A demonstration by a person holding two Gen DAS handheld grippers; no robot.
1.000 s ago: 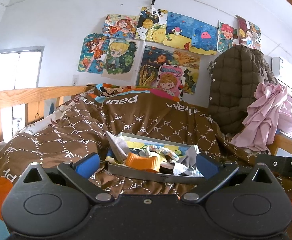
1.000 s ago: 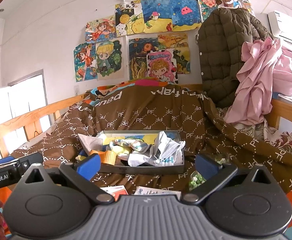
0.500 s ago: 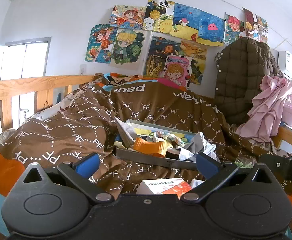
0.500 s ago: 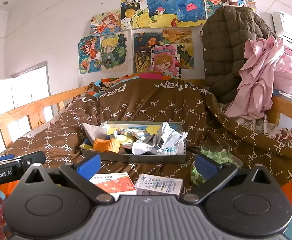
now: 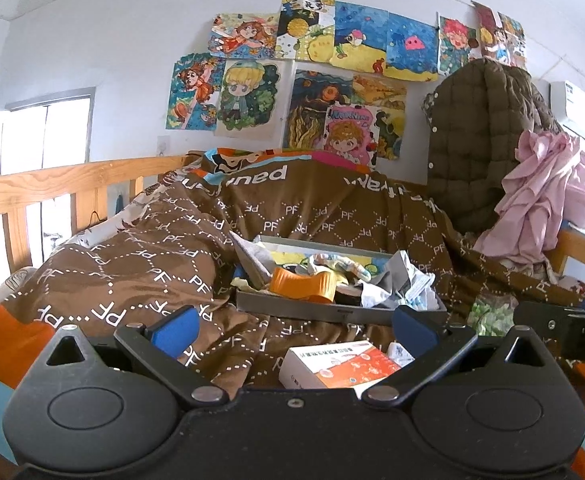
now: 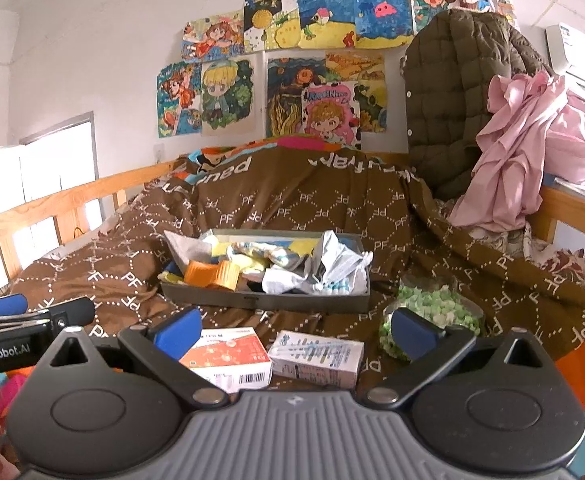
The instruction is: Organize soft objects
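Brown quilt (image 6: pixel 292 208) printed with white letters covers the bed, with a padded olive jacket (image 6: pixel 452 100) and pink cloth (image 6: pixel 532 140) heaped at the far right. On the quilt sits a grey tray (image 6: pixel 268 302) holding crumpled soft items and an orange piece (image 6: pixel 212 274). Nearer lie a bag of green bits (image 6: pixel 432 312), an orange-and-white box (image 6: pixel 232 356) and a pale box (image 6: pixel 320 354). Left gripper (image 5: pixel 294 324) and right gripper (image 6: pixel 292 328) hover with fingers spread wide, holding nothing.
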